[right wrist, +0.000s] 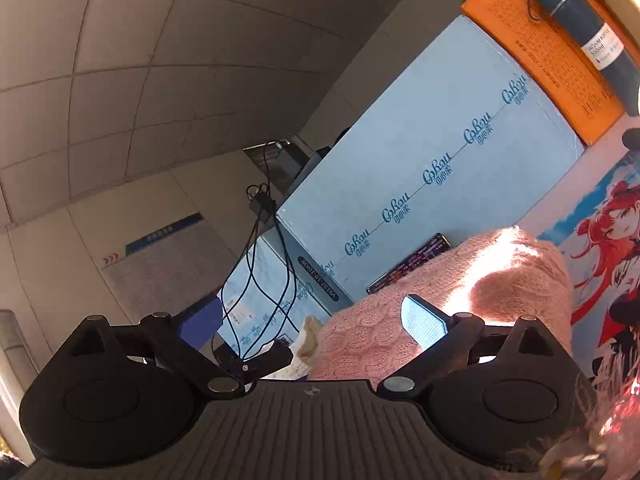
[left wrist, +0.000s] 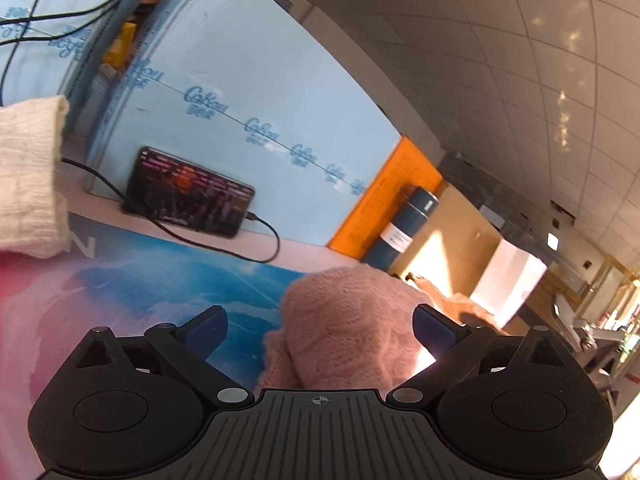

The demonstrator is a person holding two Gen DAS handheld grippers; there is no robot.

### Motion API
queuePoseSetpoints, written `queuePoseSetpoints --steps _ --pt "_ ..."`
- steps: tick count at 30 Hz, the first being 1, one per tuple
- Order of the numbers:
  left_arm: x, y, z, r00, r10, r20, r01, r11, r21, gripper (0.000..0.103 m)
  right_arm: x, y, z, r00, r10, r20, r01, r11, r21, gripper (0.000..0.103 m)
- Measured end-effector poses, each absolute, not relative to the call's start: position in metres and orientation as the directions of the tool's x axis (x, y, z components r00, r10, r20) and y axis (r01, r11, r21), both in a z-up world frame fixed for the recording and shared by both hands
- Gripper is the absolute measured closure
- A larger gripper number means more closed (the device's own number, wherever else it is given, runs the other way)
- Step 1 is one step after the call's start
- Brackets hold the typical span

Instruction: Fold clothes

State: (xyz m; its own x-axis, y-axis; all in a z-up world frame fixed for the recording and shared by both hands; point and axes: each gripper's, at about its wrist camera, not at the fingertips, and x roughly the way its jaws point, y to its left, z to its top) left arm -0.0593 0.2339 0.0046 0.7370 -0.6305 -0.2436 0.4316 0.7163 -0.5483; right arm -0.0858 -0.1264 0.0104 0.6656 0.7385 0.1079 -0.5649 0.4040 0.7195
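A pink knitted garment [left wrist: 344, 332] lies bunched on the printed table mat [left wrist: 160, 280], partly lit by sun. My left gripper [left wrist: 320, 330] is open, its blue pads wide apart, with the pink knit lying between and just ahead of them. A cream knitted garment [left wrist: 28, 176] sits at the far left. In the right wrist view the pink garment [right wrist: 460, 300] lies folded in a mound. My right gripper [right wrist: 312, 320] is open, its right pad against the knit's near side. A bit of cream knit [right wrist: 308, 340] shows beside the pink.
Light blue boxes [left wrist: 248, 92] stand along the back of the table. A phone [left wrist: 188, 192] with a lit screen leans on one, with a black cable. An orange box [left wrist: 384, 196] and a blue vacuum bottle [left wrist: 404, 228] stand to the right. Cables [right wrist: 256, 272] hang by the boxes.
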Motion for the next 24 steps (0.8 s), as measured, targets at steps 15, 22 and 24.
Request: queuePoseSetpoints --steps 15,22,24 --pt "-0.041 0.197 -0.015 0.781 -0.363 -0.508 0.225 0.922 -0.314 0.0 -0.063 -0.157 -0.033 0.773 0.633 -0.038 -0.273 0.387 0.881 0.004" --pt "-0.043 0.215 -0.016 0.793 -0.417 -0.444 0.211 0.872 -0.442 0.0 -0.078 -0.169 -0.03 0.83 0.553 0.076 -0.314 0.35 0.883 0.0" --pt "-0.044 0.216 -0.014 0.789 -0.446 -0.422 0.228 0.851 -0.473 0.0 -0.081 -0.175 -0.033 0.873 0.487 0.042 -0.25 0.37 0.895 0.0"
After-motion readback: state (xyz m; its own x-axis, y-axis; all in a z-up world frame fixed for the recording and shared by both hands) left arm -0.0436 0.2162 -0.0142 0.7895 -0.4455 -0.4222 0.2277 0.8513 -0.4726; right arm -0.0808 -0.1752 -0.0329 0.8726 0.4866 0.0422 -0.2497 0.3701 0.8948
